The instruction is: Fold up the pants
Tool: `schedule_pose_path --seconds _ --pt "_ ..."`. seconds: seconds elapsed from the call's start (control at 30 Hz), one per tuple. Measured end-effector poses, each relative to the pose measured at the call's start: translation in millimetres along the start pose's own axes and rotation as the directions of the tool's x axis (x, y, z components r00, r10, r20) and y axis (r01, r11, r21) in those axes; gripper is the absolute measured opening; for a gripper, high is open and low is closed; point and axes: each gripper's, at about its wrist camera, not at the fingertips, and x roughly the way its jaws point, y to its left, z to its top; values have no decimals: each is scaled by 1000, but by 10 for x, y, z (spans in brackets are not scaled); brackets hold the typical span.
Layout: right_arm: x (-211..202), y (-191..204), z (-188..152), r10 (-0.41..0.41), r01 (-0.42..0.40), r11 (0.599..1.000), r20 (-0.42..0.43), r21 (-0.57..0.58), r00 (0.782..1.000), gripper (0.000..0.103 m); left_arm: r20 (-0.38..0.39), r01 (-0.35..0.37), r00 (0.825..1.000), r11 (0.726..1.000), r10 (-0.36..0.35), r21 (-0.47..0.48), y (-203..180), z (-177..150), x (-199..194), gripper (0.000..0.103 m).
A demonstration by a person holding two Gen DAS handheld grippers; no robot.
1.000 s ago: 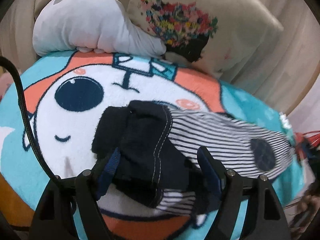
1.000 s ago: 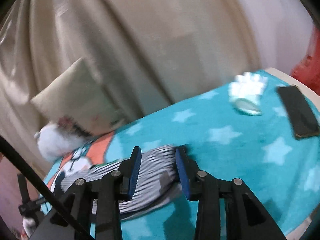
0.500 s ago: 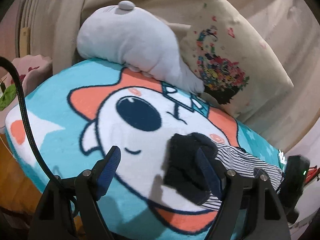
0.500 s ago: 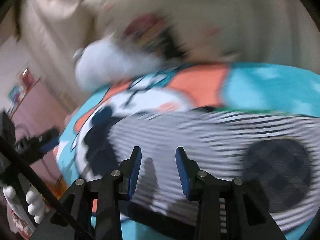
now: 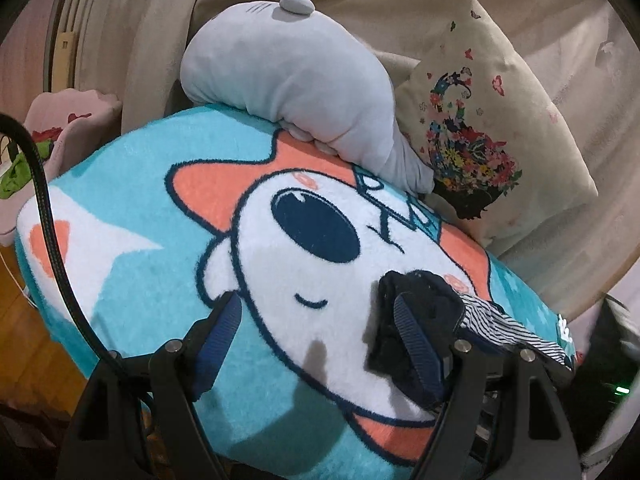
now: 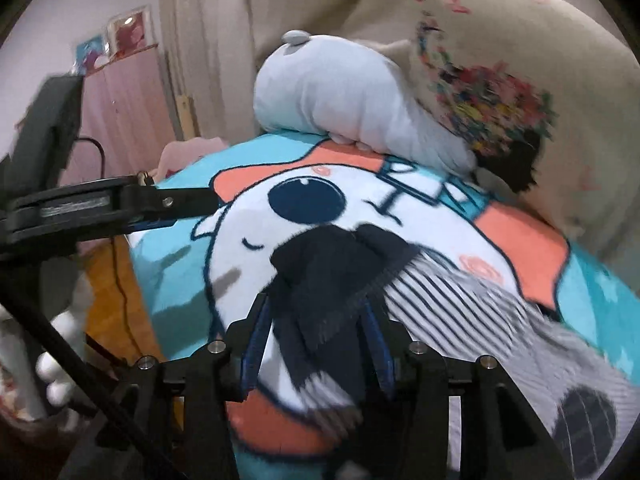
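The pants (image 6: 436, 300) are striped black and white with a dark navy waistband end (image 6: 332, 272). They lie folded on a turquoise cartoon blanket (image 6: 256, 232). In the left wrist view they lie at the right (image 5: 424, 320). My left gripper (image 5: 316, 328) is open and empty above the blanket, left of the pants. My right gripper (image 6: 316, 332) is open, its fingers on either side of the navy end. A dark round patch (image 6: 584, 420) shows on the striped part.
A grey plush toy (image 5: 296, 76) and a floral cushion (image 5: 488, 128) lie at the back against beige curtains. The blanket's left edge drops to a wooden floor (image 5: 24, 320). My left gripper's body (image 6: 100, 208) shows at the left in the right wrist view.
My left gripper has let go of the navy end and pulled back to the left. My right gripper has swung from the far leg end over to the navy waistband end.
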Motion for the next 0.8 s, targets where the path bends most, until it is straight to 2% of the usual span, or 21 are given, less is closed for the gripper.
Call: schedule_pose_path --seconds 0.03,0.07,0.13,0.27,0.3,0.37,0.43,0.47,0.53,0.57,0.63,0.67,0.7,0.8 --pt "136 28 8 -15 14 1000 -25 -25 1000 39 7 0 1000 1000 0 -1 23 7 -30 78" --pt "234 -23 45 -15 14 1000 -47 -21 999 10 11 -2 1000 1000 2 -4 42 9 -50 78" --pt "342 -142 46 27 -23 998 -81 52 996 9 25 -5 1000 1000 5 -18 117 31 -92 78" --pt "147 -356 74 148 -140 968 -22 208 989 5 24 -8 1000 998 9 -60 273 61 -69 78" --pt "64 -390 77 193 -186 953 -4 240 981 5 20 -6 1000 998 7 -66 294 65 -50 78" --pt "-6 -358 69 270 -263 928 11 265 963 5 11 -5 1000 997 6 -77 332 54 -19 78" --pt "43 -265 26 302 -288 921 -13 263 953 5 3 -2 1000 996 2 -85 351 48 5 78" --pt "102 -216 -6 303 -283 926 -44 250 952 5 1 2 1000 996 -2 -86 355 46 5 78" --pt "264 -120 -96 234 -207 957 -121 205 965 6 5 2 1000 997 -2 -81 366 43 -22 78" --pt "280 -111 -113 236 -206 955 -127 212 963 6 12 -3 1000 997 4 -77 377 44 -45 78" --pt "166 -143 -71 292 -266 930 -69 252 954 6 17 -12 1000 997 13 -76 402 49 -57 78" --pt "75 -154 -25 289 -272 929 -34 249 957 7 19 -15 1000 997 16 -81 418 52 -53 78" --pt "-33 -166 51 257 -252 939 7 232 966 7 19 -15 1000 996 17 -88 426 52 -45 78" --pt "-95 -254 154 159 -166 956 46 243 986 9 8 -12 1000 996 12 -89 411 36 -16 78"
